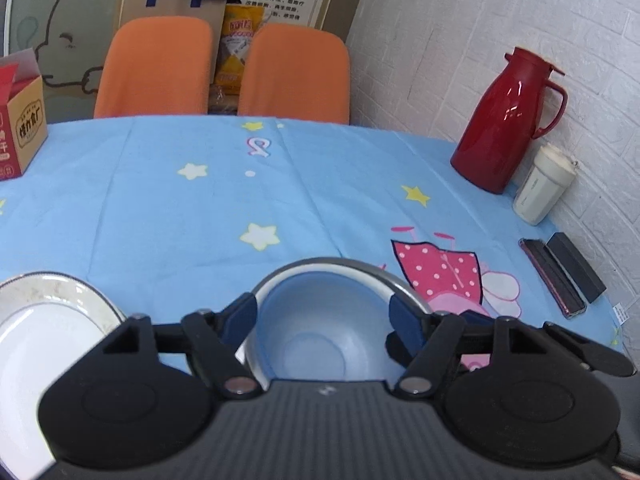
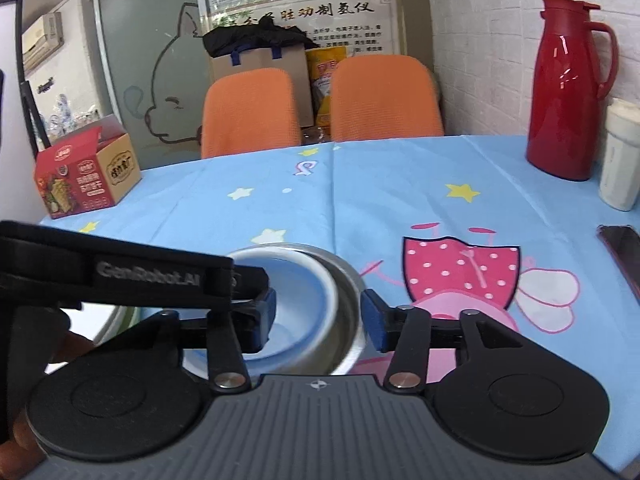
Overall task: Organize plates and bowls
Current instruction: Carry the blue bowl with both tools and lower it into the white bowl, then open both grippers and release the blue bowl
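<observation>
Left wrist view: the left gripper (image 1: 324,320) has its jaws spread wide, and its blue-padded fingers (image 1: 240,316) stand on either side of a light blue bowl (image 1: 320,320) without clamping it. That bowl sits nested inside a metal bowl (image 1: 384,276), whose shiny rim shows just beyond and to the right of the fingers. To the gripper's left, close by, lies a white plate (image 1: 36,340) stacked on a larger patterned plate (image 1: 72,288). All rest on a blue tablecloth (image 1: 200,200) printed with stars and a pink cartoon figure. Far ahead and to the right stand a red thermos jug (image 1: 500,124) and a cream tumbler (image 1: 544,186) just beside it, with a dark case (image 1: 560,272) nearer on the same side. Far ahead to the left is a red snack box (image 1: 20,128); beyond the table edge stand two orange chairs (image 1: 224,68).

Right wrist view: the right gripper (image 2: 318,316) is also spread apart, its fingers straddling the right wall of the metal bowl (image 2: 340,304): the left finger (image 2: 260,320) hangs over the light blue bowl (image 2: 308,304) inside, the right finger outside the rim. Whether either pad touches the metal cannot be told. The left gripper (image 2: 120,276) reaches in from the left, over the bowls' near-left edge. The red thermos jug (image 2: 568,92) and cream tumbler (image 2: 620,156) stand far ahead to the right, the red snack box (image 2: 84,172) far ahead to the left.
</observation>
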`<state>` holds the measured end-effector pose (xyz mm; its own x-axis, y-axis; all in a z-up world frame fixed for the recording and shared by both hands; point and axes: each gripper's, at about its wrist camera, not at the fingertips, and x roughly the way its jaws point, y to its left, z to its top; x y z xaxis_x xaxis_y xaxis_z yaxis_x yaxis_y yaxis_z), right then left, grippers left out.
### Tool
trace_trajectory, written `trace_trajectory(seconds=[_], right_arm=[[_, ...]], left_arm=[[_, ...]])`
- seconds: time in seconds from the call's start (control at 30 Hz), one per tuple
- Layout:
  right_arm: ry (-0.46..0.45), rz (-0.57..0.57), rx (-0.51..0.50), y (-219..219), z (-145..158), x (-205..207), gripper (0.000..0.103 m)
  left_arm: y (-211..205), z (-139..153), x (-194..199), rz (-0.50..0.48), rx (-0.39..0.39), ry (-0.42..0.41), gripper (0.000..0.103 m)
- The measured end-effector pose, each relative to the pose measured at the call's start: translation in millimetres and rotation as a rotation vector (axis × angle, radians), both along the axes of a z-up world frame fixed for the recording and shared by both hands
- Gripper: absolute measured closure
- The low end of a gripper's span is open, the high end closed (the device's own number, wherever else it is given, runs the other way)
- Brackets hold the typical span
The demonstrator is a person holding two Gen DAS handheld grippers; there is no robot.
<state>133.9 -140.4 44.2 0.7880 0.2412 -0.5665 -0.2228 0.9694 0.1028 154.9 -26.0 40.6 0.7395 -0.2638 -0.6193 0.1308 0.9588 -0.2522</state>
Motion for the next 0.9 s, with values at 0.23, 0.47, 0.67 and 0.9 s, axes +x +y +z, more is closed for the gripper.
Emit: trace_trajectory(seconds=[0.23,0.47,0.67,0.9], right_arm=[[0.031,-0.007,0.046,-5,-13,-1,0.000],[0.029,-0.002,0.071,0,-13,6,0.000],[0.030,0.003,0.056,0,-12,15,0.000],[0.080,-0.006,0.058,-2,-27,17,0.000]], left_arm=[[11,13,-8,0.056,-0.009,-0.054,0.029],[26,4,5,0.134,0.016,0.011,0.029],[27,-9,23,0.093,0.016,0.093,0.029],[9,-22,37,0.008,0.100,0.141,0.029]])
